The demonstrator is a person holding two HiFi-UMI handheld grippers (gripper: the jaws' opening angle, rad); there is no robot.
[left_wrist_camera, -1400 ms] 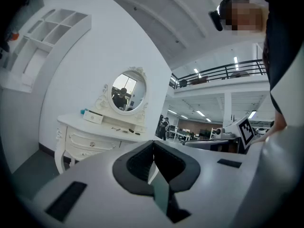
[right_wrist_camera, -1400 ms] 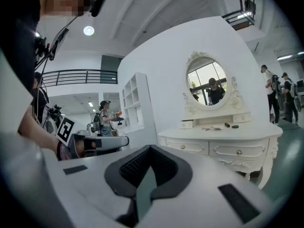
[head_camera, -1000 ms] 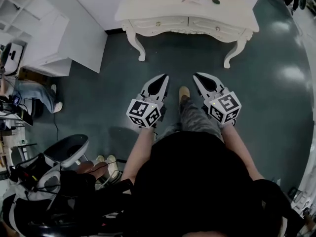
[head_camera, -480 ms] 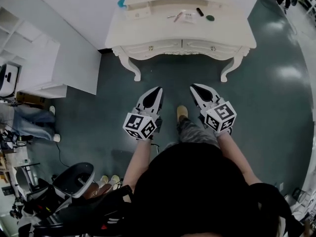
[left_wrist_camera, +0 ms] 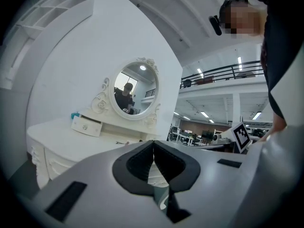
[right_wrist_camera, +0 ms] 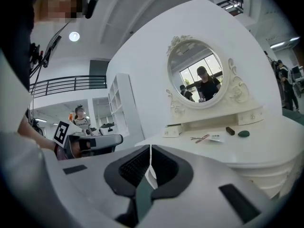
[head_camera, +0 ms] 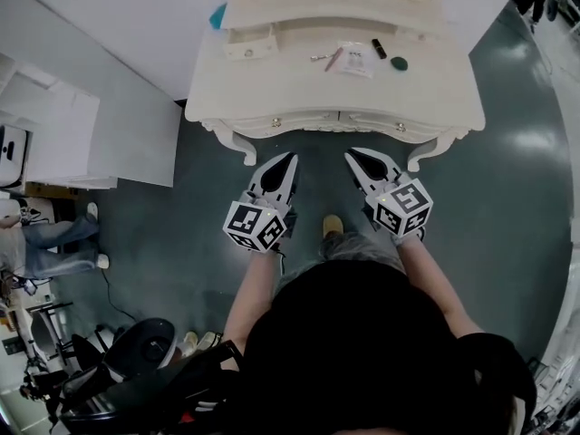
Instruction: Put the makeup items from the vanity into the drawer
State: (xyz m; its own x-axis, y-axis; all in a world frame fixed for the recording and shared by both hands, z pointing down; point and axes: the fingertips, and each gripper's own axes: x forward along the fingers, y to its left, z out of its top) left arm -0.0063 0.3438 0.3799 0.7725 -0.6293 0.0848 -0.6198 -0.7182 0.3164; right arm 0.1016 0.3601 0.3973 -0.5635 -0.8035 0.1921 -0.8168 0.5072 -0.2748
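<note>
The two front drawers of the white table were shut, their insides unseen, and the makeup items, among them a black tube and a dark green round piece, lay together on the tabletop. Against a second before, the table had drawn much nearer, its front edge now just ahead of the gripper tips. The left gripper and right gripper pointed at the drawers side by side on outstretched forearms, both clenched on nothing
</note>
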